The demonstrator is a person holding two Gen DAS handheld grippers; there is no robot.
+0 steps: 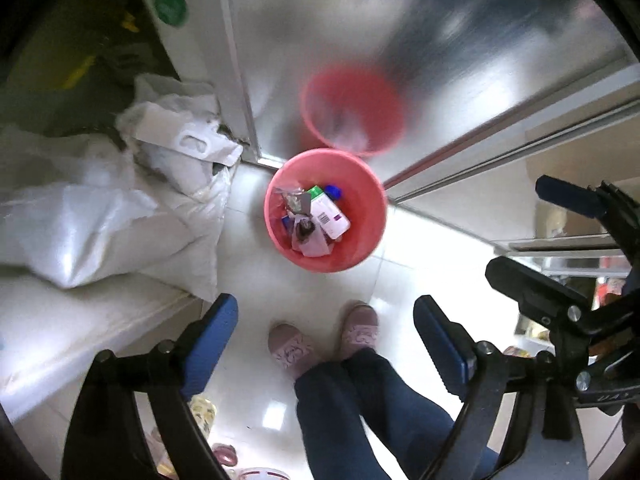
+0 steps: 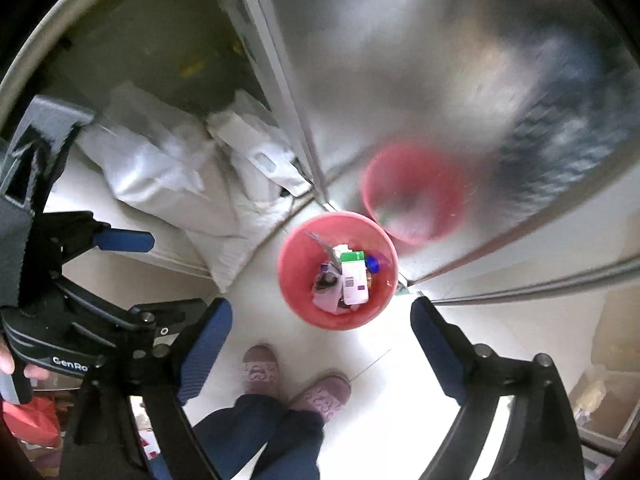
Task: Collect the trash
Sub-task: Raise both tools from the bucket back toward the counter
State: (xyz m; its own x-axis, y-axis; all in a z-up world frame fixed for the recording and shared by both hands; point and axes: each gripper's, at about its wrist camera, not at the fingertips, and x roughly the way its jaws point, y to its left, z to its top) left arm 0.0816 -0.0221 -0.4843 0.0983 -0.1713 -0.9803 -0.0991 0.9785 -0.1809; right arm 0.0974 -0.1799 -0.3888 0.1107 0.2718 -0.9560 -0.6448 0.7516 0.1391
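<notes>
A pink bin (image 1: pixel 360 240) stands on the white tiled floor against a steel cabinet; it also shows in the right wrist view (image 2: pixel 304 300). It holds trash: a white and purple carton (image 1: pixel 330 216) (image 2: pixel 354 280), a blue bottle cap (image 1: pixel 334 191) (image 2: pixel 373 264), and crumpled wrappers (image 1: pixel 306 236) (image 2: pixel 326 286). My left gripper (image 1: pixel 324 344) is open and empty, high above the floor in front of the bin. My right gripper (image 2: pixel 322 344) is open and empty, beside the left one. The right gripper shows at the right edge of the left wrist view (image 1: pixel 532 236), and the left gripper at the left of the right wrist view (image 2: pixel 132 272).
A brushed steel cabinet door (image 1: pixel 400 40) behind the bin reflects it. White sacks and plastic bags (image 1: pixel 120 208) are piled to the left on a low white ledge. The person's feet in pink slippers (image 1: pixel 360 332) stand just in front of the bin. Small items (image 1: pixel 202 416) lie on the floor at lower left.
</notes>
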